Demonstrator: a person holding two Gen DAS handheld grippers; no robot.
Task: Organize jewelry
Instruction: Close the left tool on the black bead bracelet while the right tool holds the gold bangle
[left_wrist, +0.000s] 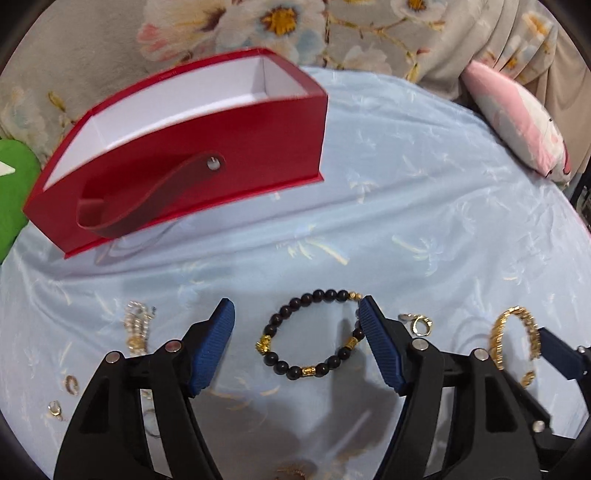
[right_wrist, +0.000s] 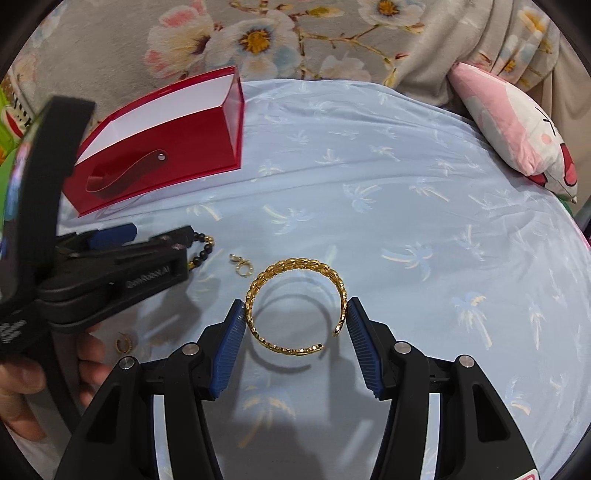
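1. On the pale blue sheet (right_wrist: 388, 177), which covers the whole work surface, all the jewelry lies loose; a floral blanket (right_wrist: 258, 37) rises behind its far edge.
2. Toward the sheet's far left corner stands an open red box (left_wrist: 207, 147) with a white inside and a red strap on its front wall; nothing shows in the part of it that can be seen.
3. At the far right edge a pink and white cushion (right_wrist: 517, 129) rests on the sheet.
4. Near the front edge the left gripper (left_wrist: 297, 306) has its jaws spread wide around a dark bead bracelet (left_wrist: 310, 334) with gold spacers; its right pad touches or overlaps the bracelet's far right side, the left pad stays apart.
5. To the right of it, the right gripper (right_wrist: 295, 308) is also spread wide, its blue pads flanking an open gold chain bangle (right_wrist: 295, 306) that lies flat; whether they touch it I cannot tell.
6. Between bracelet and bangle sits a small pair of gold rings (right_wrist: 242, 266).
7. Left of the bead bracelet lie a pearl and gold piece (left_wrist: 136, 326) and two small gold rings (left_wrist: 70, 384).
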